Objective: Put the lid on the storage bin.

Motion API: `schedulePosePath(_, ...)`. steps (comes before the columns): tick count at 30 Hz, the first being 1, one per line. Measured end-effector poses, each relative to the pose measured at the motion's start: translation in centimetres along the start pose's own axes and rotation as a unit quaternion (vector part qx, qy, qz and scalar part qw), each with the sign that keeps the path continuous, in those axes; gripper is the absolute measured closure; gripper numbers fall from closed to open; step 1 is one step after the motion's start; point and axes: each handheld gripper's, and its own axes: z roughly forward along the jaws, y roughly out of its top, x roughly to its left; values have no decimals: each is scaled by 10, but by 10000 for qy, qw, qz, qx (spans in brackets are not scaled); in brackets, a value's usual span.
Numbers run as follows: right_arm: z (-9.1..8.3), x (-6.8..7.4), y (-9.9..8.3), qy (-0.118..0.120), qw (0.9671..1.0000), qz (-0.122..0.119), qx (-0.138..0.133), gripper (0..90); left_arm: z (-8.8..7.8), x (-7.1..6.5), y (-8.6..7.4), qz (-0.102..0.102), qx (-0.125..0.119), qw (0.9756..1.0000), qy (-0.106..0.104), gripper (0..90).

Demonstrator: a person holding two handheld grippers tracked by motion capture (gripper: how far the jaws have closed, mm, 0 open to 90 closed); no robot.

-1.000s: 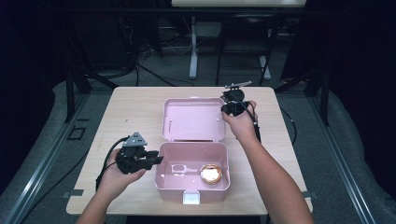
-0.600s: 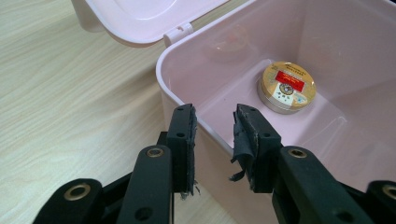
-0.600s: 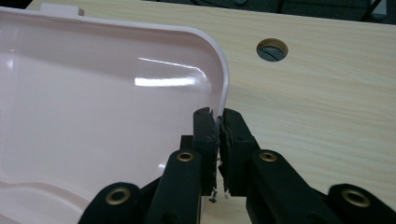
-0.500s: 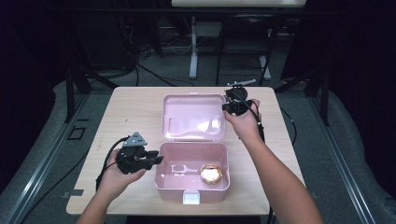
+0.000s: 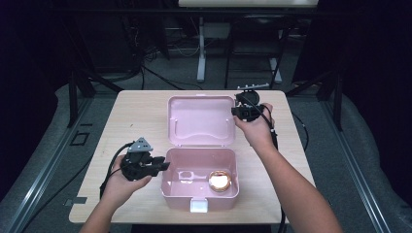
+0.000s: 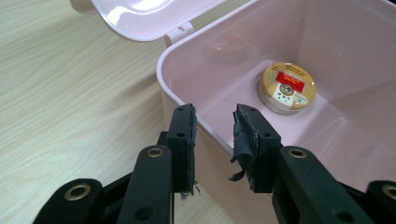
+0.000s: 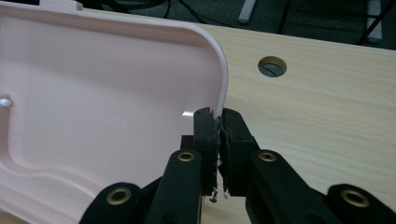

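Observation:
A pink plastic box [image 5: 167,187] stands open near the table's front edge, with its lid [image 5: 199,121] hinged back behind it. A round gold tin [image 5: 219,180] lies on the box's floor, and its red label [image 6: 287,87] faces up. My left gripper [image 5: 163,166] straddles the box's left wall. One jaw of the left gripper [image 6: 215,135] is outside the wall and one inside, with a gap showing between the pads. My right gripper [image 5: 237,110] is at the lid's right edge. The right gripper [image 7: 218,126] is shut on the rim of the lid [image 7: 93,93].
The box sits on a light wooden table [image 5: 131,116] with a round cable hole [image 7: 272,66] past the lid's corner. A white latch [image 5: 198,206] is on the box's front. Dark floor, cables and stand legs surround the table.
My right hand has risen a little, with the lid's right edge pinched in its gripper. The left hand and the box have stayed put.

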Motion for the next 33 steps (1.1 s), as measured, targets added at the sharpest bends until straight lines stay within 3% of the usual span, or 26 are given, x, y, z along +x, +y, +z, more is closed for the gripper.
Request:
schedulePosePath(14,-22,3,-8,156,9991,-129,-381,861,0,0,0,-60,-9,10000,-3,680)
schedulePosePath(25,-36,8,-18,163,9963,-343,-770,863,0,0,0,-81,-21,10000,2,680)
schedulePosePath(33,-42,4,-24,300,9955,-267,-853,866,0,-1,0,-56,-27,10000,13,680)
